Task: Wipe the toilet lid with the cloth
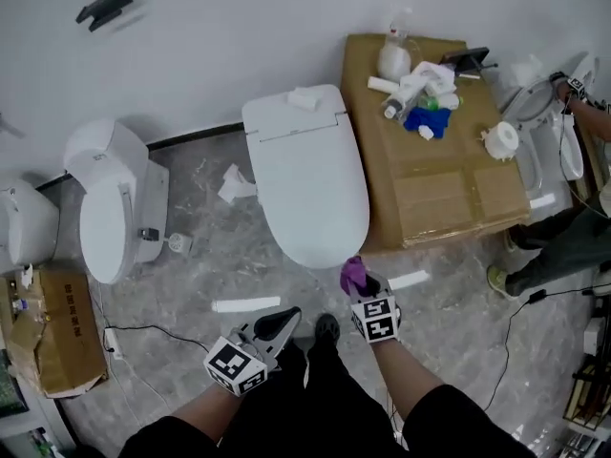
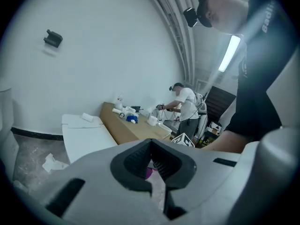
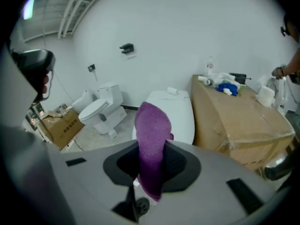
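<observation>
The right gripper (image 1: pixel 364 290) pinches the purple cloth (image 3: pixel 152 139) near the front edge of the closed toilet lid (image 1: pixel 310 184), the left gripper (image 1: pixel 284 322) is clamped shut on nothing, and the wiping looks not yet begun.

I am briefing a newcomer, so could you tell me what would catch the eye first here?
The purple cloth stands out, clamped in the right tongs near the front of the closed white toilet lid. To its right in the head view, a brown cardboard box carries scattered bottles.
</observation>
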Action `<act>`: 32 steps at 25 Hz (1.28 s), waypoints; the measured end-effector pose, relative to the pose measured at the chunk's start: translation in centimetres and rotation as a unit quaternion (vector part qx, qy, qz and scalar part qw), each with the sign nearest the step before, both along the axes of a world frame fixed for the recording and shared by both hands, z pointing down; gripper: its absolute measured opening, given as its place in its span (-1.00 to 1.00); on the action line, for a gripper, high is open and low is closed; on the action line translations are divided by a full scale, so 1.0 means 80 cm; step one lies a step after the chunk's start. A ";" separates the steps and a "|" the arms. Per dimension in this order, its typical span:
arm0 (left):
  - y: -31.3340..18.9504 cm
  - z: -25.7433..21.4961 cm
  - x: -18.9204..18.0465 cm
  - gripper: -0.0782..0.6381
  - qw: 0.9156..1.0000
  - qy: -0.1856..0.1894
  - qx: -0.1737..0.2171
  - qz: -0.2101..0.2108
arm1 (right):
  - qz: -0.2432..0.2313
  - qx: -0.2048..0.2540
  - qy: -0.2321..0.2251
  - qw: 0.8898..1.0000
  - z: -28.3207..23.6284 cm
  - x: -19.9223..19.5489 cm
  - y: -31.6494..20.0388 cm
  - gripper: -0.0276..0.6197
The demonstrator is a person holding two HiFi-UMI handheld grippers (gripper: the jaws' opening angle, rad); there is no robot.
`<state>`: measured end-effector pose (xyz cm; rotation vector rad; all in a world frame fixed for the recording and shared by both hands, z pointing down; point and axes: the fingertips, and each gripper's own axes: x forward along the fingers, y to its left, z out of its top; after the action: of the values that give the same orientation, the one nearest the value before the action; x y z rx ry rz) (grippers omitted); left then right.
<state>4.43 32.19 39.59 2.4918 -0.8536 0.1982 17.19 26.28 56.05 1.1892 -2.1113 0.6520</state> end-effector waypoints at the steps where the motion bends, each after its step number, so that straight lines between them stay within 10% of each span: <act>1: 0.000 -0.018 -0.004 -0.74 1.000 0.001 0.004 -0.003 | -0.013 0.006 -0.005 1.000 -0.028 -0.009 0.006 -0.62; 20: 0.023 -0.266 -0.037 -0.74 0.994 0.005 0.109 -0.007 | -0.093 0.152 -0.171 0.969 -0.434 -0.106 0.058 -0.62; 32: 0.042 -0.315 -0.053 -0.74 0.991 0.001 0.133 -0.020 | -0.144 0.214 -0.209 0.943 -0.518 -0.141 0.102 -0.62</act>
<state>0.20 35.56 14.35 2.7157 -0.9843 0.0712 5.89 34.44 14.58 0.9795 -2.8274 0.3353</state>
